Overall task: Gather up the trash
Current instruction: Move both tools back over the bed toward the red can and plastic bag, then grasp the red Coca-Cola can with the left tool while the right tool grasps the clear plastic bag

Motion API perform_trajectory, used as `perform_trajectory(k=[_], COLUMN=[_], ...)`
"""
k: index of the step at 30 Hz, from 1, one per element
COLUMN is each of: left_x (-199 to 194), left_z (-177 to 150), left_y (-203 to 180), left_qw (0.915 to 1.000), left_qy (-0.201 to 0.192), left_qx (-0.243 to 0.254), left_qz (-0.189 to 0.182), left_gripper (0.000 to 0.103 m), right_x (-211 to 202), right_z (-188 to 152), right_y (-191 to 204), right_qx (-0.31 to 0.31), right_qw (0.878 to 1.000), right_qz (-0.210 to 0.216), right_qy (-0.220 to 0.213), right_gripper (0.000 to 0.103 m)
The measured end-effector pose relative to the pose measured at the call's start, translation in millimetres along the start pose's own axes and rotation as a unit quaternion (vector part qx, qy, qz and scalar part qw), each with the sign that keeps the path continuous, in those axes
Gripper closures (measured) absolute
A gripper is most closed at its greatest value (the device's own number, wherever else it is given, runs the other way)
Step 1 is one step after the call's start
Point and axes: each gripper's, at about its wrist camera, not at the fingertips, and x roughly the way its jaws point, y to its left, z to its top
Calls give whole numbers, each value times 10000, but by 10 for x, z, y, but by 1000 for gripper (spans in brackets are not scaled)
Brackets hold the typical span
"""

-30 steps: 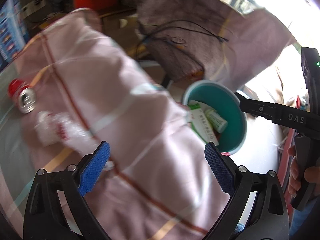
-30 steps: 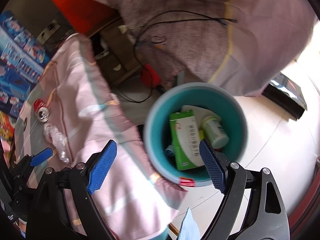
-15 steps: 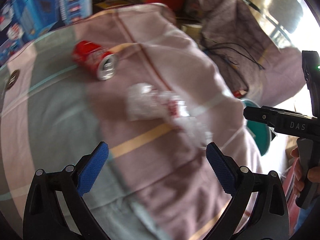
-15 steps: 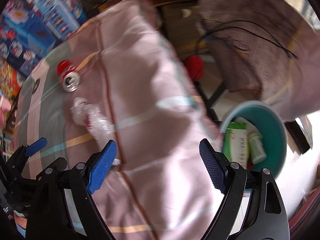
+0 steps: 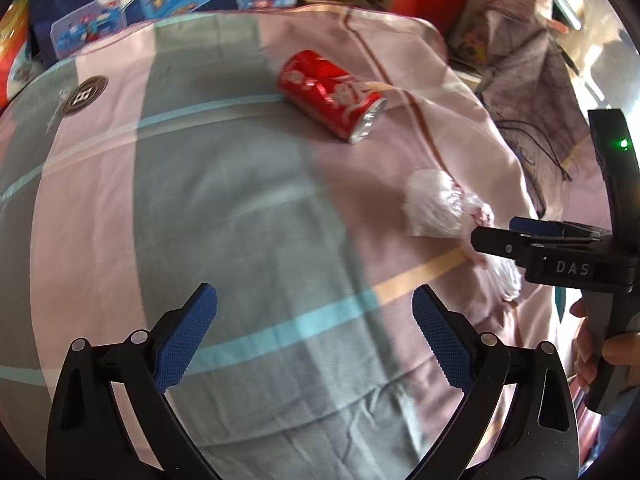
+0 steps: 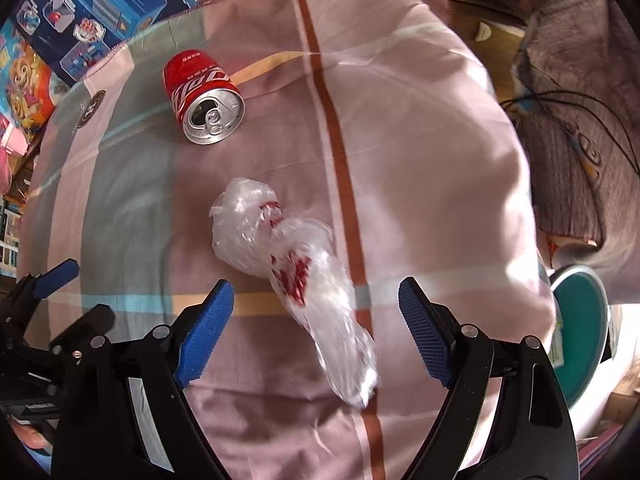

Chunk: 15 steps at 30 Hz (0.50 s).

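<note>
- Right gripper [image 6: 312, 324], jaws spread and empty, hovers over the crumpled bag [image 6: 288, 264] at frame centre; thin plastic could slip out of a shallow pinch.
- Left gripper [image 5: 314, 334], also spread, holds nothing.
- Can [image 6: 202, 96], upper left, could roll if nudged.
- Bin [image 6: 580, 328] sits off the right edge: a long carry.

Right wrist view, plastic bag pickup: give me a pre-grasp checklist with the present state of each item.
1. Right gripper open wide enough to take the bag: ok, jaws apart and empty.
2. Crumpled plastic bag lined up between the right fingers: ok, its lower part lies between them, no pad touching.
3. Bag clear of the red can: ok, the can lies on its side, apart from the bag.
4. Left gripper out of the way: ok, open, empty, over bare striped cloth.
5. Teal bin in sight for the drop: ok, at the right edge beyond the cloth.
6. Height above the bag: cannot tell.
</note>
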Motion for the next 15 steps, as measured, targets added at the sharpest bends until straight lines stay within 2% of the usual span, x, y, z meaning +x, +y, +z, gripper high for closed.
perform_trajectory(k=[2, 4, 7, 8, 15], left_x=[12, 24, 54, 64, 158], left_z=[8, 22, 50, 57, 184], left_y=[73, 120, 168, 173, 116], left_qw=[10000, 9999, 9999, 9999, 9998], left_qy=[-2, 6, 14, 19, 27], left_qx=[-52, -102, -150, -156, -176], left_qz=[14, 10, 5, -4, -50], left_gripper=[5, 5, 5, 5, 5], right_x=[62, 107, 187, 184, -62], right_z=[18, 15, 9, 16, 235], right_y=[24, 48, 89, 107, -26], right_qx=[-23, -86, -201, -249, -64], right_qw=[10000, 9999, 9996, 9995, 9998], right_qz=[-21, -9, -69, -102, -111], right_qy=[42, 78, 189, 170, -158], right_gripper=[23, 32, 65, 72, 74])
